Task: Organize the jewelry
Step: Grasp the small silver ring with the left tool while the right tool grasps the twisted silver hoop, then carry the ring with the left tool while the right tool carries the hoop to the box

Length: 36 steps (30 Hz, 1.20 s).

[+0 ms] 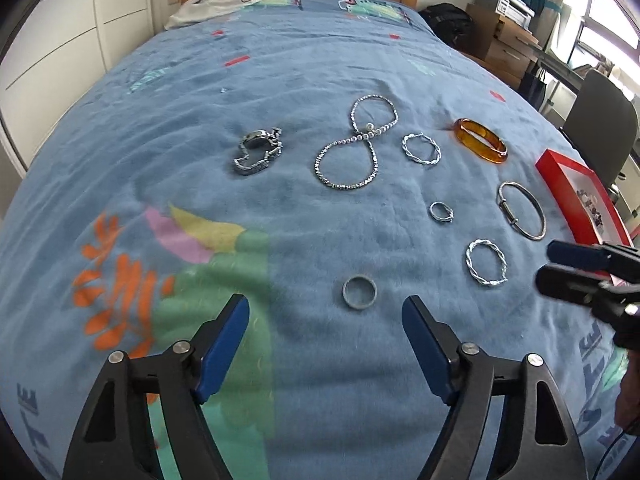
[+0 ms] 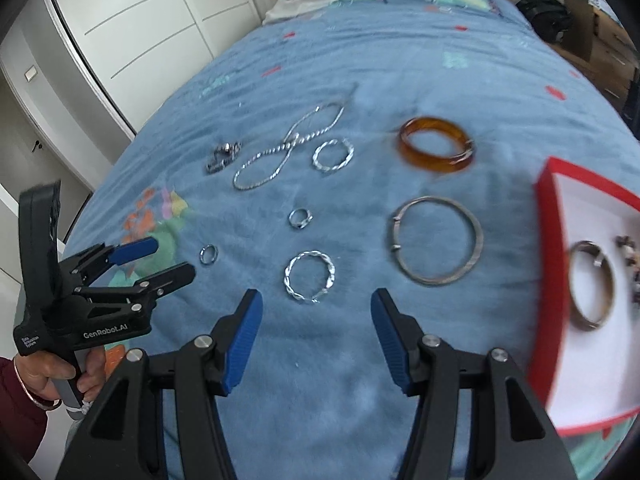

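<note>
Jewelry lies spread on a blue bedspread. My left gripper [image 1: 326, 326] is open and empty, just short of a grey ring [image 1: 359, 293]. My right gripper [image 2: 316, 316] is open and empty, just short of a twisted silver bracelet [image 2: 309, 282]. A plain silver bangle [image 2: 437, 246], an amber bangle [image 2: 436, 149], a small gem ring [image 2: 300, 218], a second twisted bracelet [image 2: 333, 155], a silver necklace [image 1: 356, 148] and a watch [image 1: 259, 151] lie further out. A red box [image 2: 545, 240] at the right holds a bangle [image 2: 591, 290] and beads.
White clothing [image 1: 224, 0] lies by the wooden headboard. White wardrobe doors [image 2: 140, 32] stand at the left. A black bag [image 1: 446, 20], cardboard boxes and a dark chair [image 1: 600, 120] stand beyond the bed's right side.
</note>
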Available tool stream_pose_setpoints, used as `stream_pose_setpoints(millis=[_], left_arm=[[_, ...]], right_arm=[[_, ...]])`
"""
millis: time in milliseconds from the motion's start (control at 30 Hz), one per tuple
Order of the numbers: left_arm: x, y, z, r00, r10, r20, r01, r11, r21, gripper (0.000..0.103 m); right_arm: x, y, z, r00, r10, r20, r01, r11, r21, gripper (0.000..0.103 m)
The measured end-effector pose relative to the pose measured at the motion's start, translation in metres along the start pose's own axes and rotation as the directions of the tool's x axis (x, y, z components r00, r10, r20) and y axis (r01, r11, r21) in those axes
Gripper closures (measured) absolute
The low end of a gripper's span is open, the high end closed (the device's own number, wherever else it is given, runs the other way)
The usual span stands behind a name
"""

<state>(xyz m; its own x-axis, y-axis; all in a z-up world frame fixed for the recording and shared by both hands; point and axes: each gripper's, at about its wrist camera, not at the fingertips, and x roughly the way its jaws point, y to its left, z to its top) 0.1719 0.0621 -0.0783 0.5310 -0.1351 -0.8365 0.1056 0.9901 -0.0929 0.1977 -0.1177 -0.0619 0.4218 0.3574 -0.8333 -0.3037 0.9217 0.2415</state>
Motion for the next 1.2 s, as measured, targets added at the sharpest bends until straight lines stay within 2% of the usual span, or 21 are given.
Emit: stream_pose_setpoints(millis=[200,400,633,733,833,967,1200], left_arm=[[0.017,0.001,-0.002,1.000,-0.013,-0.024,0.013,1.000,0.028,0.037],[0.024,0.006,-0.003,1.000,-0.008,-0.012,0.008,0.999,0.050,0.045],[0.025,0.005,-0.004,1.000,0.008,0.005,-0.009,0.999,0.053,0.051],[0.023,0.007,-0.005,1.000,0.012,0.009,-0.012,0.999,0.050,0.060],[0.021,0.009,-0.005,1.000,0.009,0.010,-0.009,0.999,0.039,0.072],[0.019,0.014,-0.005,1.000,-0.004,0.007,0.004,1.000,0.020,0.083],[0.015,0.017,-0.004,1.000,-0.021,0.005,0.021,1.000,0.000,0.084]], right_arm=[[0.031,0.003,0.003,0.999,0.011,-0.039,-0.012,1.000,-0.026,0.048],[0.045,0.003,0.006,0.999,0.004,-0.054,-0.007,0.998,-0.061,0.048],[0.055,0.013,0.008,0.997,-0.044,-0.057,0.037,0.992,-0.117,0.049],[0.056,0.016,0.006,0.997,-0.065,-0.049,0.058,0.989,-0.134,0.051],[0.057,0.015,0.007,0.996,-0.074,-0.041,0.068,0.990,-0.125,0.063],[0.055,0.012,0.007,0.997,-0.069,-0.038,0.064,0.992,-0.109,0.065],[0.052,0.010,0.007,0.998,-0.058,-0.028,0.055,0.995,-0.088,0.065]])
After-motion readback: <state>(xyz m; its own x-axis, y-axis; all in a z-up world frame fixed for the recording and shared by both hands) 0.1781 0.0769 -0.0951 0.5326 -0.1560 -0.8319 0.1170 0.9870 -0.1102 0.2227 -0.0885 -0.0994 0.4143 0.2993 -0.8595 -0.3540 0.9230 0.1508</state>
